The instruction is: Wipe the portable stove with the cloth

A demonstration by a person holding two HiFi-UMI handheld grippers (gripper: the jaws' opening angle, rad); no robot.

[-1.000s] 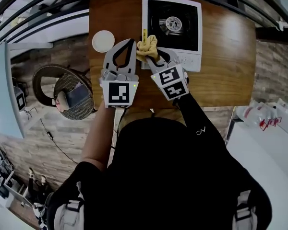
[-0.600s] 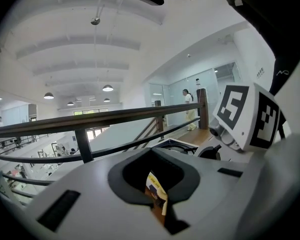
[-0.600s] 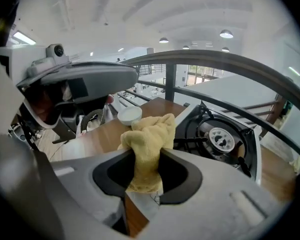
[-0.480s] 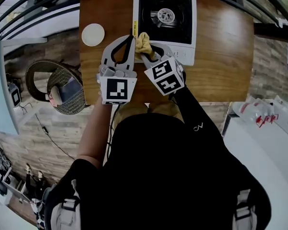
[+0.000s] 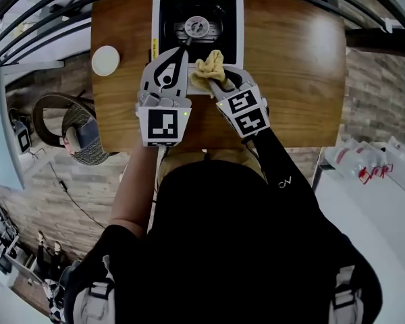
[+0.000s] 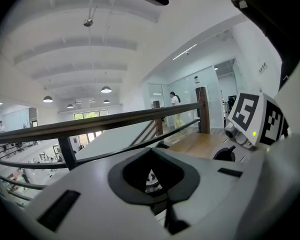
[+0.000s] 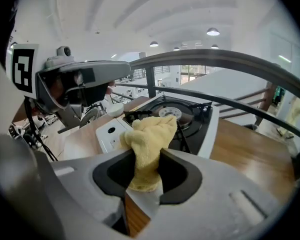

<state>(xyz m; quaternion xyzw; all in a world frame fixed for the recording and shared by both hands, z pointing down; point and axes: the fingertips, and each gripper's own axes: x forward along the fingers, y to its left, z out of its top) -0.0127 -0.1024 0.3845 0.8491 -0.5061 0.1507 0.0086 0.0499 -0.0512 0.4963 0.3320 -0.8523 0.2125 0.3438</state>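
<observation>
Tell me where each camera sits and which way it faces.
Head view: on the person's head, facing steeply down at table and stove; both arms, left gripper and right gripper show.
Left gripper view: on the left gripper, facing along its shut jaws toward a railing; right gripper's cube shows.
Right gripper view: on the right gripper, facing along jaws shut on the cloth toward the stove; left gripper shows.
Shared: head and right gripper views show cloth and stove.

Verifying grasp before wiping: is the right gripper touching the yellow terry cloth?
Touching. Right gripper view: right gripper clamps the yellow terry cloth between its jaws.
</observation>
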